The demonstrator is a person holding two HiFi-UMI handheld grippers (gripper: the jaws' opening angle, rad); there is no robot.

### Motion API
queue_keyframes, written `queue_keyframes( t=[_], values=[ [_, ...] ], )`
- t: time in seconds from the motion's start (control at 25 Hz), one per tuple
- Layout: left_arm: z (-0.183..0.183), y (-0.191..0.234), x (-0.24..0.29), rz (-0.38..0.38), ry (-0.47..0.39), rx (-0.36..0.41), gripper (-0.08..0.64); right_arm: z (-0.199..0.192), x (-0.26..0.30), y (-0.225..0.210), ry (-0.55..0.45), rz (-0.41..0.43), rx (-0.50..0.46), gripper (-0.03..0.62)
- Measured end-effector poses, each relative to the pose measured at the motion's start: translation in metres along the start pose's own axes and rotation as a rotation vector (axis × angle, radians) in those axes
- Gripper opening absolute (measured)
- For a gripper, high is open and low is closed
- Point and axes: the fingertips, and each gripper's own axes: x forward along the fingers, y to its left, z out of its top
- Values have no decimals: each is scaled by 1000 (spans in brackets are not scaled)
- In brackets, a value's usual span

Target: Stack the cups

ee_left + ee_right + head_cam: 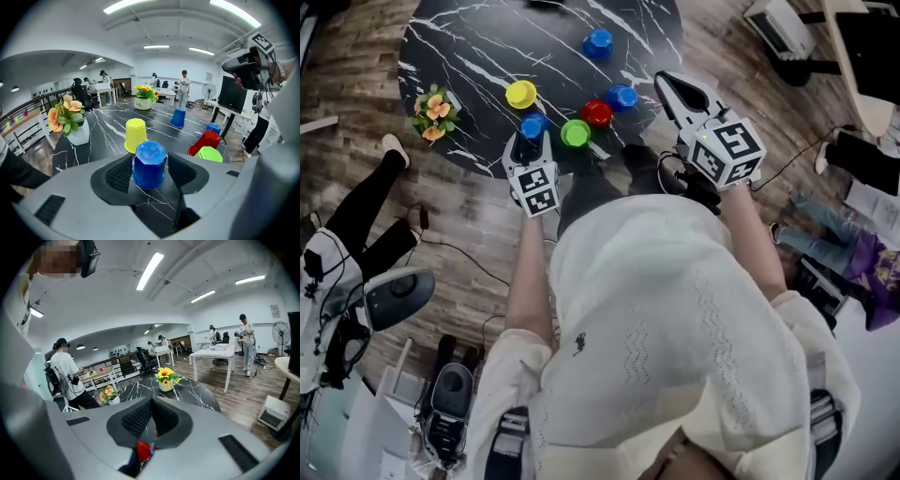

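Note:
Several upturned cups stand on the black marble table. My left gripper is open, and a blue cup stands on the table between its pads, with a thin gap at the right pad. Behind it stand a yellow cup, a green cup, a red cup and two more blue cups. My right gripper is shut on nothing, raised above the table's right edge.
A white pot of orange flowers sits at the table's left edge, and a sunflower pot at its far side. A person's legs, cables and devices lie on the wooden floor at left. More people stand among desks beyond.

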Motion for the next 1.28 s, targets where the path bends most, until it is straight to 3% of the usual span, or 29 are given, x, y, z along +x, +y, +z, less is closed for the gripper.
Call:
queue_keyframes(
  t=[0.24, 0.52, 0.8, 1.0, 1.28],
  values=[
    [-3, 0, 4, 11, 7, 24, 236, -3, -16, -5, -3, -32, 5, 9],
    [13, -4, -9, 18, -28, -8, 232, -4, -31, -8, -22, -45, 11, 9],
    [55, -25, -38, -31, -111, 74, 232, -2, -38, -9, -37, -36, 15, 9],
    [76, -49, -54, -109, -127, 125, 232, 0, -40, -6, -50, -24, 13, 9],
    [83, -96, -63, -272, -75, 217, 232, 2, -43, -5, -57, -14, 4, 9]
  ],
)
